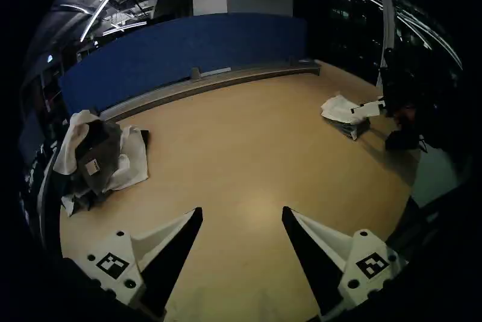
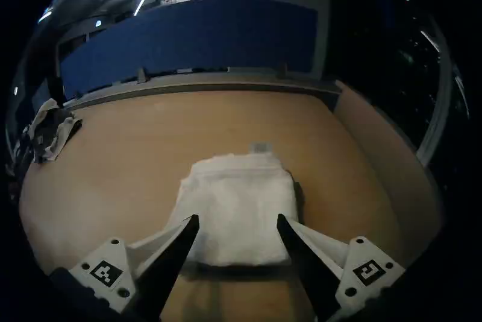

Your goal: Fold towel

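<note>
Where it lies on the wooden table [image 2: 120, 159], the white towel [image 2: 238, 201] is folded into a thick rectangle, with a small tag at its far edge. We note the right gripper [image 2: 237, 218] with fingers wide apart, straddling the towel's near edge; we cannot tell whether they touch the cloth. The left gripper [image 1: 241, 208] is likewise spread over bare tabletop, holding nothing. A heap of cloths [image 1: 99, 153] sits near the table's left edge. A blue partition [image 1: 181, 50] runs behind; the room is dim.
</note>
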Available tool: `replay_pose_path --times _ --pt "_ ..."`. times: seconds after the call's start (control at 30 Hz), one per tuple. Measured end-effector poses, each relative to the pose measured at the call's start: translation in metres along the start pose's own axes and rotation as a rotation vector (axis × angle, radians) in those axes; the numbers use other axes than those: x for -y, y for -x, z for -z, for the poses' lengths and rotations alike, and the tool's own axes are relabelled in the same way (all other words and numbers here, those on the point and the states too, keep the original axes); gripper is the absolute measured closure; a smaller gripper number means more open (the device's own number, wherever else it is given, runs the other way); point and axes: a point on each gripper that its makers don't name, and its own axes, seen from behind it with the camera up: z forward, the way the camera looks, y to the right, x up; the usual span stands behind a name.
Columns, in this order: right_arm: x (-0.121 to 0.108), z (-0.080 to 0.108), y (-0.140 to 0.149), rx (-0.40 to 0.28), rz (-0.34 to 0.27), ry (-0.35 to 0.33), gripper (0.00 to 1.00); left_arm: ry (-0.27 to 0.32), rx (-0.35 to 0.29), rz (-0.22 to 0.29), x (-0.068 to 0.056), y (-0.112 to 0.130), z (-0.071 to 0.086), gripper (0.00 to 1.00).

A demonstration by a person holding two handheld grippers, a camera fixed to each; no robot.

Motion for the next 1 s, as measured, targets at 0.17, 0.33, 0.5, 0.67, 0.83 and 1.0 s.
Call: replay_pose_path --times 0.17,0.33,0.5,0.67,0.83,1.0 --pt "0.001 0.000 0.014 0.011 0.036 0.008 0.00 -0.001 0.003 0.001 0.000 0.002 0.000 0.01" --pt "0.001 -0.009 0.031 0.038 0.059 0.011 0.00 -0.006 0.002 0.000 0.002 0.002 0.001 0.02" --pt "0.001 -0.014 0.037 0.037 0.054 0.007 0.00 -0.020 0.000 0.003 0.009 0.003 0.004 0.01" --pt "0.003 -0.002 0.017 0.000 0.031 0.007 0.00 -0.040 -0.007 0.011 0.017 0.004 0.008 0.01" --pt "0.021 0.027 -0.019 -0.097 0.016 -0.015 0.00 -0.073 -0.034 0.035 0.031 0.000 0.011 0.02" --pt "0.047 0.056 -0.048 -0.187 0.029 -0.034 0.00 -0.111 -0.082 0.062 0.045 -0.008 0.012 0.02"
